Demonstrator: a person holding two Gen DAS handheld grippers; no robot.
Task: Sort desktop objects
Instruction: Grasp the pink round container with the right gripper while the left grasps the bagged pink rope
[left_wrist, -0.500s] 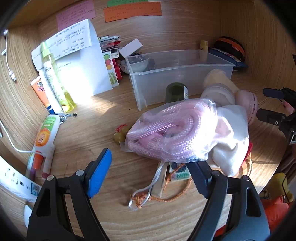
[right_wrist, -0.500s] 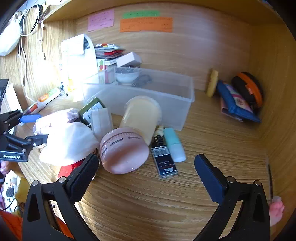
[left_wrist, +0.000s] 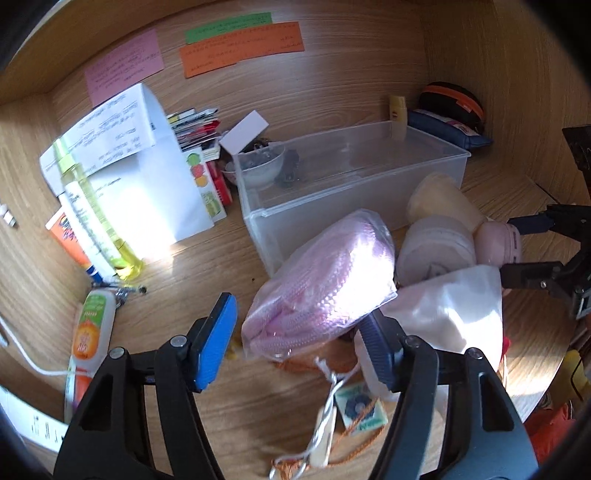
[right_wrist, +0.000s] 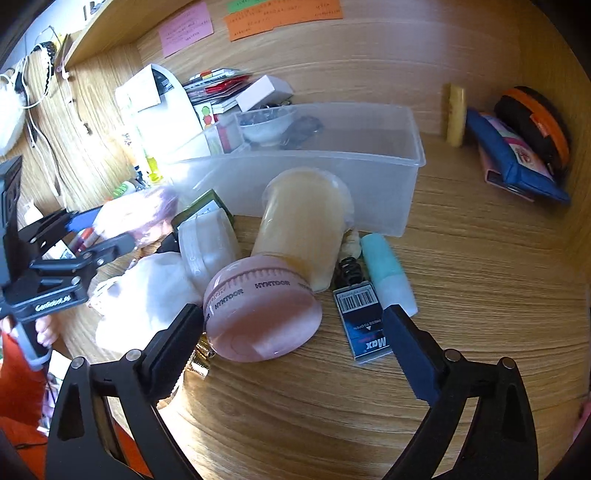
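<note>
Wood-grain tabletop (right_wrist: 461, 295) is enclosed by matching wood back wall (right_wrist: 369, 55) and side wall (left_wrist: 517, 92). Coloured notes (left_wrist: 240, 44) are stuck to the back wall. Hard sunlight is cast from the left.

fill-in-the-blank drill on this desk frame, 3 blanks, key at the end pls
1. The sticky note left of the orange strip on the back wall is ____.
2. The lettering around the round pink case reads ____.
3. The bag of pink rope sits between the fingers of the ____ gripper.

Missing words: pink; HYNTOOR; left
</note>
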